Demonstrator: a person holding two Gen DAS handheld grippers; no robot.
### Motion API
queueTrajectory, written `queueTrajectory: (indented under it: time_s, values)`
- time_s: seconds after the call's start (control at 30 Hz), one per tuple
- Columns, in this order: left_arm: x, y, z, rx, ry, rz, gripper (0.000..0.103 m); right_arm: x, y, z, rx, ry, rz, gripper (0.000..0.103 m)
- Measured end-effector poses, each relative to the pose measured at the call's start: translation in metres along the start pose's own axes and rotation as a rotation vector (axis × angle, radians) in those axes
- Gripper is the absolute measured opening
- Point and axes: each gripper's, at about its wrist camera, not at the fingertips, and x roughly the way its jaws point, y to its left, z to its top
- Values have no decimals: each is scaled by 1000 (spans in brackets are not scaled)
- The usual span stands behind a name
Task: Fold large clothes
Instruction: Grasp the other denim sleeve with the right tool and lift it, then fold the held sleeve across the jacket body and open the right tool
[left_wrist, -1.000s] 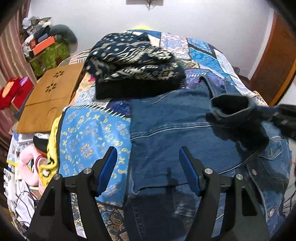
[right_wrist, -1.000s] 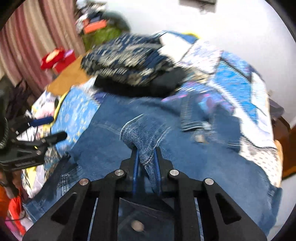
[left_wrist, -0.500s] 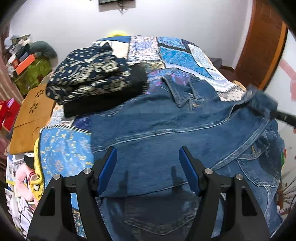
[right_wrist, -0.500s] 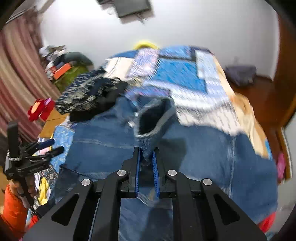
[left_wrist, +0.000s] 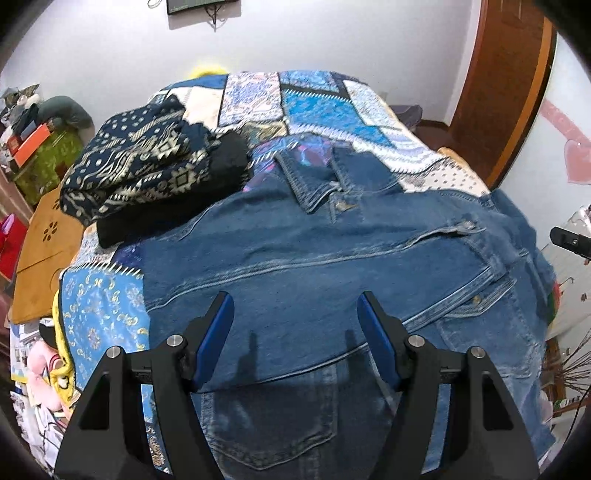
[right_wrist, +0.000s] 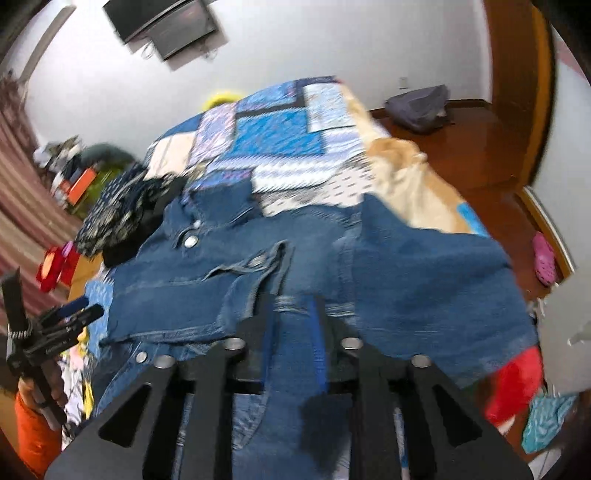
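Left wrist view shows the left gripper (left_wrist: 295, 332) hanging over a denim jacket (left_wrist: 332, 266), its blue pads spread wide with nothing between them. That jacket lies spread across the patchwork bedspread (left_wrist: 317, 107), collar toward the far wall, and overlaps a pair of jeans (left_wrist: 273, 421) at the near edge. Just beside its left shoulder sits a pile of folded patterned clothes (left_wrist: 140, 162). From the right wrist view, blurred by motion, the right gripper (right_wrist: 293, 314) has its fingers parted by a narrow gap just above the jacket's sleeve (right_wrist: 424, 280); I can't tell whether any denim is caught between them.
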Motion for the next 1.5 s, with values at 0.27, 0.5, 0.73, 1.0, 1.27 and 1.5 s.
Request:
queueTrajectory:
  time_s: [0.27, 0.5, 0.73, 1.0, 1.27, 1.5]
  values:
    - [-6, -24, 10, 24, -29, -43, 68, -34, -62, -7, 194, -98, -47, 72]
    - [-3, -37, 10, 34, -20, -58, 68, -20, -133, -35, 428, -53, -106, 72]
    - [10, -36, 9, 3, 16, -62, 68, 3, -175, -52, 614, -4, -46, 73]
    - [16, -37, 6, -11, 32, -67, 68, 19, -195, -41, 672, -60, -3, 75]
    - [8, -31, 1, -23, 11, -64, 68, 18, -191, -39, 718, -125, -168, 19]
    - [2, -17, -3, -51, -4, -61, 68, -25, -157, -12, 590, -203, -118, 10]
